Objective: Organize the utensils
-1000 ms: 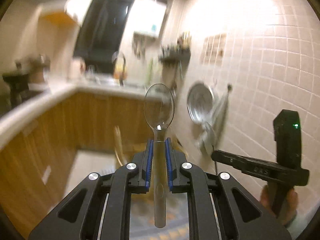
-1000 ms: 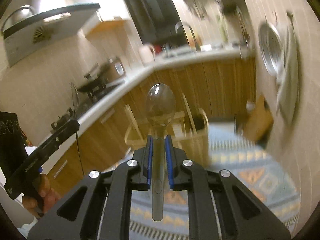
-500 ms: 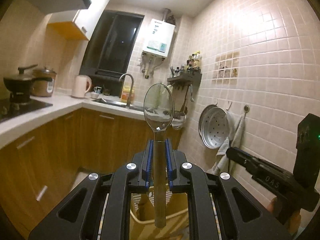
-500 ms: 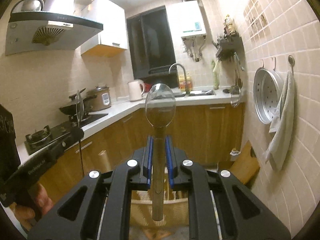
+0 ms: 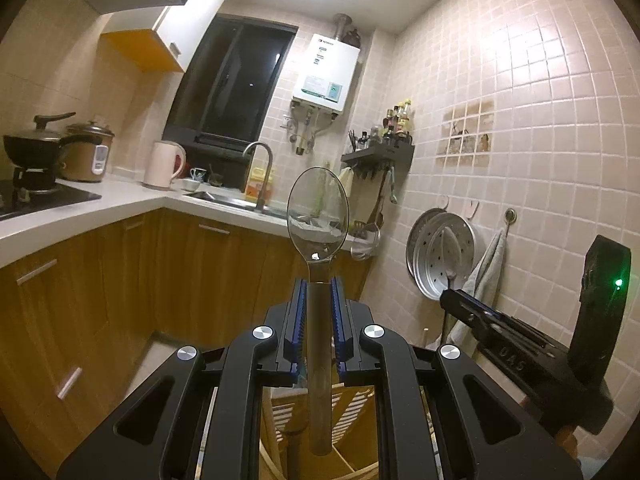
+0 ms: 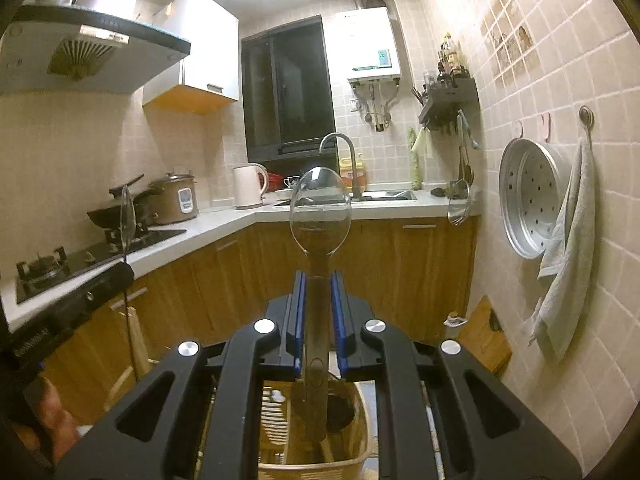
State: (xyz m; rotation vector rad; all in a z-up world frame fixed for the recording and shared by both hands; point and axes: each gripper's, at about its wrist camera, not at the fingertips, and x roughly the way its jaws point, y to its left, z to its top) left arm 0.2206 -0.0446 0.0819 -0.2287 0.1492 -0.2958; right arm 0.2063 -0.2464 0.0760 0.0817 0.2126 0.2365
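My left gripper [image 5: 319, 286] is shut on the handle of a steel spoon [image 5: 318, 220], bowl pointing forward and up. My right gripper [image 6: 319, 278] is shut on a second steel spoon [image 6: 320, 208] the same way. Both are held in the air, level, facing the kitchen. Below each gripper a wooden rack or basket [image 6: 312, 440] shows, and it also shows in the left wrist view [image 5: 352, 412]. The right gripper's body [image 5: 520, 356] shows at the right of the left wrist view, the left gripper's body [image 6: 60, 320] at the left of the right wrist view.
An L-shaped white counter [image 6: 224, 224] over wooden cabinets carries a stove [image 6: 80, 256], pots, a rice cooker [image 6: 176, 200], a kettle [image 6: 248, 186] and a sink [image 6: 384, 196]. On the tiled right wall hang a steamer tray [image 6: 528, 196], a towel [image 6: 568, 248] and a shelf [image 6: 448, 100].
Both cameras have tilted up from the floor and the basket to a level view of the kitchen, and the motion blur is gone. Both spoons stay gripped.
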